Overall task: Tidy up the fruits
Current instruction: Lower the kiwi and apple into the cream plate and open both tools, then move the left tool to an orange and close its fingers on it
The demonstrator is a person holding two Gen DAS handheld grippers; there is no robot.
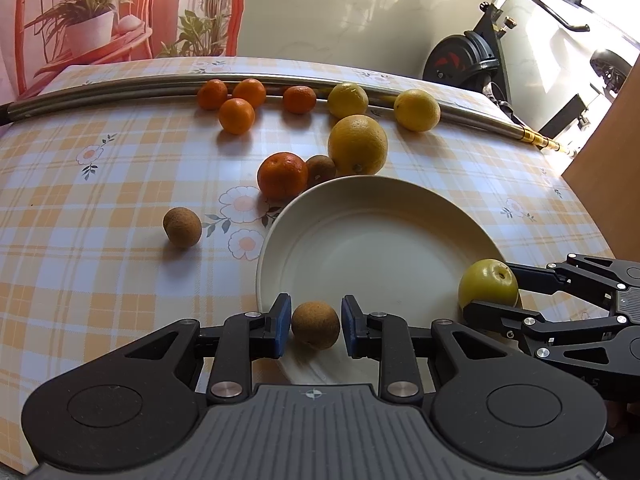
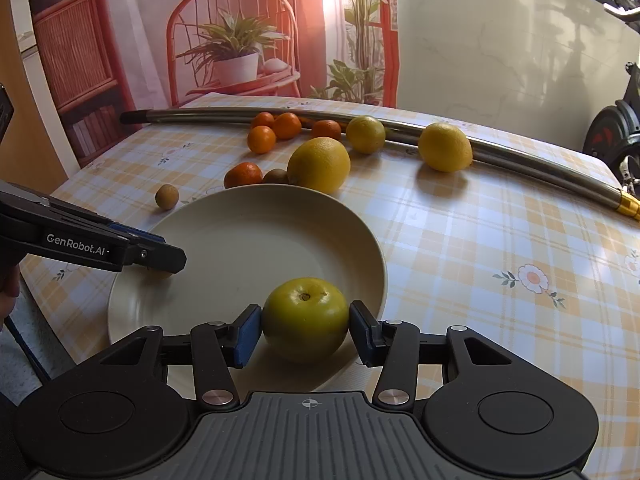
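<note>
A cream plate (image 1: 360, 232) (image 2: 260, 240) lies on the checked tablecloth. My left gripper (image 1: 315, 320) is shut on a small brown fruit (image 1: 316, 326) over the plate's near left rim. My right gripper (image 2: 306, 328) is shut on a green apple-like fruit (image 2: 306, 312) at the plate's near right rim; the left wrist view shows it too (image 1: 488, 282). Beyond the plate lie a tangerine (image 1: 282, 176), a brown fruit (image 1: 320, 169), a large yellow orange (image 1: 357, 145) and another brown fruit (image 1: 182, 227). Several tangerines (image 1: 236, 116) and two yellow citrus (image 1: 416, 110) sit farther back.
A long metal pipe (image 1: 120, 90) runs along the table's far edge behind the fruit. An exercise bike (image 1: 472, 60) stands past the far right corner. A brown board (image 1: 608, 184) borders the table on the right. A printed backdrop with plants hangs behind.
</note>
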